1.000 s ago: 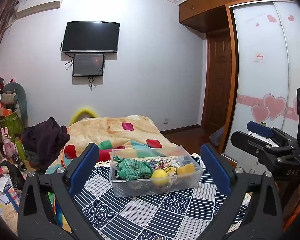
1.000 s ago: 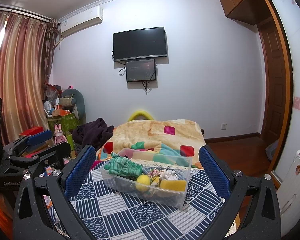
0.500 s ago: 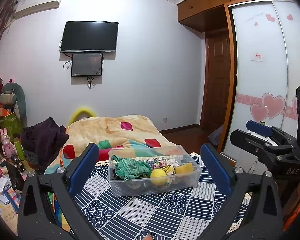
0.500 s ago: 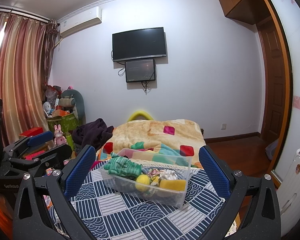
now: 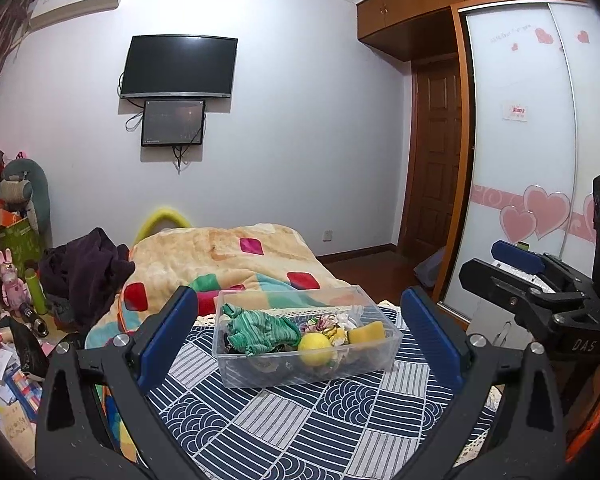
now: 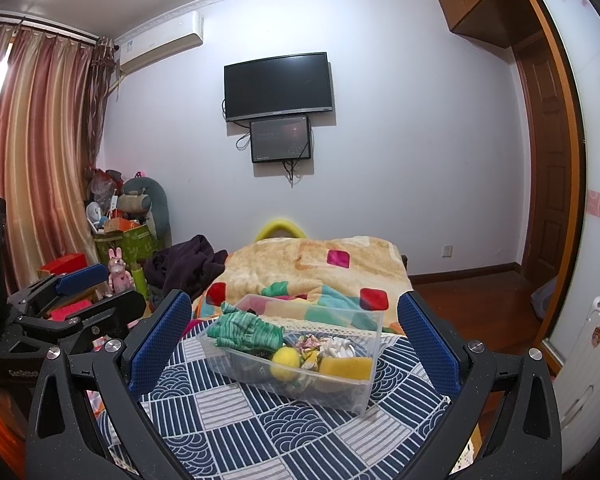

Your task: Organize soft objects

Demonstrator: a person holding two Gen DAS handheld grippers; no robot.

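Note:
A clear plastic bin (image 5: 384, 354) stands on a blue patterned tablecloth (image 5: 284, 424). It holds a green striped cloth (image 5: 260, 330), a yellow ball (image 5: 315, 346), a yellow sponge (image 5: 366, 330) and a small floral fabric piece (image 5: 320, 324). The bin (image 6: 340, 394) shows in the right wrist view too, with the green cloth (image 6: 248, 330), ball (image 6: 286, 360) and sponge (image 6: 346, 366). My left gripper (image 5: 300, 324) is open and empty, held back from the bin. My right gripper (image 6: 296, 324) is open and empty, also short of the bin.
A bed with an orange patterned blanket (image 5: 228, 256) lies behind the table. Dark clothes (image 5: 84, 272) and clutter are piled at the left. A wardrobe with heart stickers (image 5: 532, 184) and a door stand at the right. The right gripper (image 5: 540, 280) shows in the left wrist view.
Both views have shifted only slightly; the left gripper has drifted a little. The bin's contents are unchanged and both grippers stay open.

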